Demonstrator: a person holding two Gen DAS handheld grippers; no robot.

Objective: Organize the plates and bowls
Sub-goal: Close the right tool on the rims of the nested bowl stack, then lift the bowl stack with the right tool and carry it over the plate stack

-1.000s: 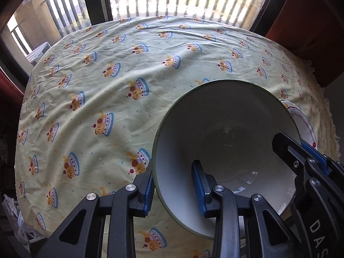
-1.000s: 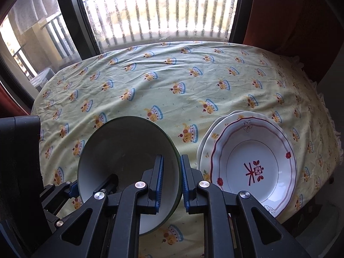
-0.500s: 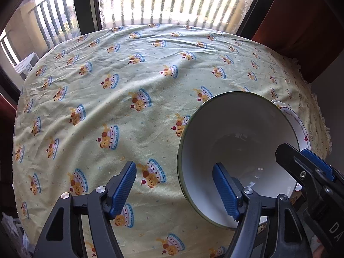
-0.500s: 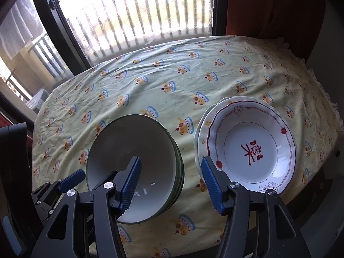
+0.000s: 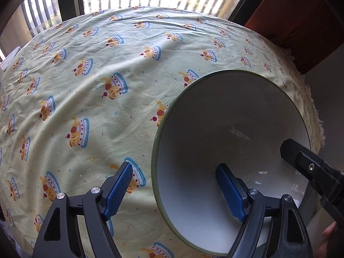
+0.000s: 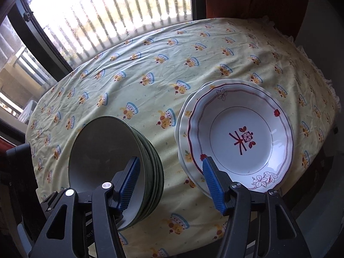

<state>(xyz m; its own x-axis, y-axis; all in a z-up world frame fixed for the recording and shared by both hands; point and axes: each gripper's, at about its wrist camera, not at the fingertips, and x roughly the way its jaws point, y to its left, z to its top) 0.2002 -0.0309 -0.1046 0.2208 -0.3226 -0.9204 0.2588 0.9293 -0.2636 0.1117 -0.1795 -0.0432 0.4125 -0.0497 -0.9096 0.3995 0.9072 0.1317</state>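
Left gripper [image 5: 174,191]: jaws apart, having just been opening; near-left rim of the top bowl [image 5: 232,142] stands between the blue pads [image 5: 120,190], untouched. Right gripper [image 6: 172,185]: jaws likewise apart after opening, one pad over the bowl's right rim, the other over the plates' near-left edge, neither pressed. The bowl stack [image 6: 150,172], white inside with green rims, sits nested on the near-left of the tablecloth [image 6: 150,90]. Just right of it, apart from it, lies a stack of scalloped plates [image 6: 240,137], the top one red-trimmed with a flower motif. Far side: window with railing [image 6: 111,19], curtain to the right
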